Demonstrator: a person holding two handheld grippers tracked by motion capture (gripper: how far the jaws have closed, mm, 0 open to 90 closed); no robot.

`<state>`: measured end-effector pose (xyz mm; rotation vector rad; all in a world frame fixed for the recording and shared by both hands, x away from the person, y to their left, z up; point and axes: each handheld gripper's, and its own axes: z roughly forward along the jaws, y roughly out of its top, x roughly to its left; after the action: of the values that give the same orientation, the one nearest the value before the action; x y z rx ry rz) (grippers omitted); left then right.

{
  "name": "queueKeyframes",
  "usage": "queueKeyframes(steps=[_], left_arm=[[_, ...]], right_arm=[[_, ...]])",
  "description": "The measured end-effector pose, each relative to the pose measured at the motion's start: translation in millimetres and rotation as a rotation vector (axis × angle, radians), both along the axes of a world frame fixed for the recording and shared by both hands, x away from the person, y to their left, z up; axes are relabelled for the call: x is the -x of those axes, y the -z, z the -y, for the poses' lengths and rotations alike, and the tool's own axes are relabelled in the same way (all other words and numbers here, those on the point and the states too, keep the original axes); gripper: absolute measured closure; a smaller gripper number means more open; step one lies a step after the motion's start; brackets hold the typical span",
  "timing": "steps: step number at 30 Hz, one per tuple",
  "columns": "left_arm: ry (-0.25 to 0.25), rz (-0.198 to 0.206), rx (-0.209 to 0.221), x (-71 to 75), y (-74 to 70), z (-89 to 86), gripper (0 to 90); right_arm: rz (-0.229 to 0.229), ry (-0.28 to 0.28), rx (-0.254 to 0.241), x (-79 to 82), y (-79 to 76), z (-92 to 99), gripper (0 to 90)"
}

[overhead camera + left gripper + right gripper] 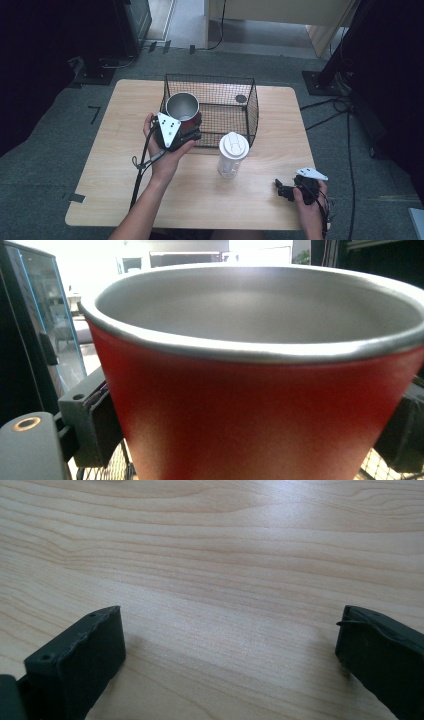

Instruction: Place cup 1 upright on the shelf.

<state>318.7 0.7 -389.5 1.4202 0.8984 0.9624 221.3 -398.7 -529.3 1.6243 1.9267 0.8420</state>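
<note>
A red metal cup (183, 107) with a bare steel inside is held upright over the front left corner of a black wire basket (235, 87), my left gripper (192, 129) shut on its wall. Close up in the left gripper view, the cup (260, 405) sits between the two black jaws. A clear plastic bottle with a white lid (233, 154) stands on the wooden table (125, 145) just in front of the basket. My right gripper (283, 190) rests low at the table's front right, open, with bare wood (225, 580) between its jaws.
A small dark round object (241, 98) lies inside the basket at its back right. Black cables (345, 150) run over the grey floor to the right of the table. Dark stands and furniture ring the table.
</note>
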Motion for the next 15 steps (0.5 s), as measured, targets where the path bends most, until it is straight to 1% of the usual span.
queueKeyframes(steps=[5,7,9,10,11,14,15], left_arm=[[-0.003,0.007,0.002,-11.9,-1.7,4.8,8.2],[-0.011,0.005,-0.004,-16.7,-0.4,7.2,8.2],[-0.007,0.003,0.002,-19.4,0.7,8.0,8.2],[0.003,-0.006,0.013,-24.9,2.8,9.7,8.2],[0.0,-0.004,0.007,-27.5,4.0,11.2,8.2],[-0.007,-0.007,0.012,-35.7,6.7,15.2,8.2],[-0.007,-0.007,0.012,-35.7,6.7,15.2,8.2]], right_arm=[[0.001,0.001,0.0,0.0,0.0,0.0,0.0],[0.0,0.0,0.0,0.0,0.0,0.0,0.0],[0.0,0.0,0.0,0.0,0.0,0.0,0.0],[0.0,0.0,0.0,0.0,0.0,0.0,0.0],[0.001,0.0,0.0,0.0,0.0,0.0,0.0],[0.0,0.0,0.0,0.0,0.0,0.0,0.0],[0.0,0.0,0.0,0.0,0.0,0.0,0.0]])
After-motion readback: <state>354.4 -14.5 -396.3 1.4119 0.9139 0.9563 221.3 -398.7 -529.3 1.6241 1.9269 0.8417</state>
